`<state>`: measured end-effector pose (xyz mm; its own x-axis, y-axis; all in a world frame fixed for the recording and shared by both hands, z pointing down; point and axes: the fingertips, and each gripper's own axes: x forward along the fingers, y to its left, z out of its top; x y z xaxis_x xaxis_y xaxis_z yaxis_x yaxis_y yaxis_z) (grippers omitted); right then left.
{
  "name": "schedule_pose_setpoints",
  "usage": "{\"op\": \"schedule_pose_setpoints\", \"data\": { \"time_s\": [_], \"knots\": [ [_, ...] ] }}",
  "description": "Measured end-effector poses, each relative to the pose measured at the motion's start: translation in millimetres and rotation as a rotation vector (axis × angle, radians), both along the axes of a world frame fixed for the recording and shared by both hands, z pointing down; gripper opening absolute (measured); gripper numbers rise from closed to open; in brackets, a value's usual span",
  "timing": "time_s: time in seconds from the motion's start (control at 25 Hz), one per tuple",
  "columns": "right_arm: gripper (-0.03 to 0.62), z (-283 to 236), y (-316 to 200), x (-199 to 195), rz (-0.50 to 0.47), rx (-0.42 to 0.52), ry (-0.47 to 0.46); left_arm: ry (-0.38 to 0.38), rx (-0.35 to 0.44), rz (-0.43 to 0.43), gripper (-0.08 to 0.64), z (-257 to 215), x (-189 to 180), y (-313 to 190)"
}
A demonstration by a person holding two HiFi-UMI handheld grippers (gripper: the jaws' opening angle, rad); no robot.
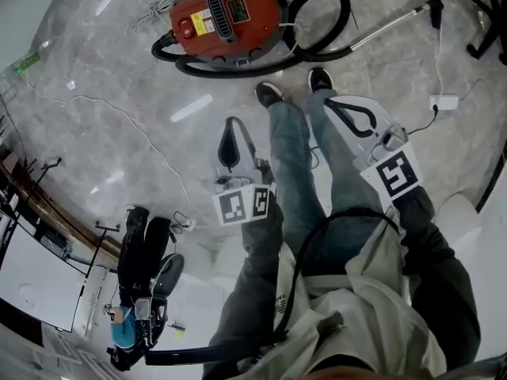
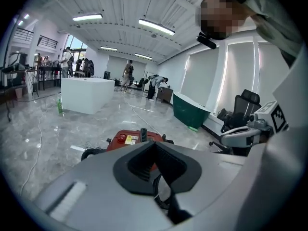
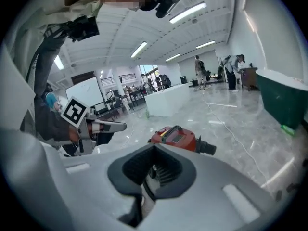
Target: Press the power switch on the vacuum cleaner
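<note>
The red vacuum cleaner (image 1: 226, 14) sits on the grey marble floor ahead of the person's feet, with its black hose (image 1: 321, 22) looped around it. A yellow label and a black vent show on its top. I cannot pick out the power switch. My left gripper (image 1: 230, 123) hangs above the floor beside the left leg, shut and empty, well short of the vacuum. My right gripper (image 1: 330, 101) is over the right shoe, also shut on nothing. The vacuum (image 2: 132, 138) appears just beyond the left gripper (image 2: 154, 143). It also lies ahead of the right gripper (image 3: 154, 147), as the vacuum (image 3: 175, 137).
A metal wand (image 1: 392, 22) runs from the hose to the upper right. A white power adaptor (image 1: 444, 101) and cables lie on the floor at right. A black office chair (image 1: 146, 275) stands at lower left. A green tub (image 2: 190, 110) and a white counter (image 2: 86, 94) stand farther off.
</note>
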<state>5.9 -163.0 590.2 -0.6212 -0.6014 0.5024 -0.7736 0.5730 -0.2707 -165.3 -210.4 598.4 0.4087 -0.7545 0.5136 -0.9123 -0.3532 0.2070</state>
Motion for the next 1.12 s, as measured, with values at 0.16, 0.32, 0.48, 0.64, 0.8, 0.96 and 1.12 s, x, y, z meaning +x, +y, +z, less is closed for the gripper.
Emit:
{"op": "schedule_pose_setpoints", "data": {
  "time_s": [0.16, 0.32, 0.48, 0.64, 0.8, 0.96, 1.12],
  "knots": [
    [0.002, -20.5, -4.6, 18.1, -0.020, 0.148, 0.040, -0.020, 0.017, -0.003, 0.005, -13.7, -0.5, 12.7],
    [0.002, -55.9, -6.2, 33.3, 0.029, 0.189, -0.018, -0.006, 0.023, -0.012, 0.005, -40.6, 0.4, 23.4],
    [0.002, -96.1, -6.4, 40.9, 0.041, 0.139, -0.080, -0.001, 0.063, 0.003, 0.005, -95.4, 15.9, 23.9],
    [0.002, -131.7, 10.5, 37.7, -0.001, 0.066, -0.101, 0.034, 0.109, 0.001, 0.005, -159.0, 31.7, 32.4],
    [0.002, -164.9, 18.9, 35.4, -0.008, 0.040, -0.118, 0.051, 0.132, 0.012, 0.005, -198.2, 40.2, 39.0],
    [0.002, -191.7, 29.5, 25.5, -0.027, 0.084, -0.108, 0.046, 0.147, 0.014, 0.005, -217.3, 41.8, 49.6],
    [0.002, -215.9, 48.5, 9.5, -0.056, 0.149, -0.057, 0.059, 0.172, 0.019, 0.005, -234.6, 40.4, 69.1]
  ]
}}
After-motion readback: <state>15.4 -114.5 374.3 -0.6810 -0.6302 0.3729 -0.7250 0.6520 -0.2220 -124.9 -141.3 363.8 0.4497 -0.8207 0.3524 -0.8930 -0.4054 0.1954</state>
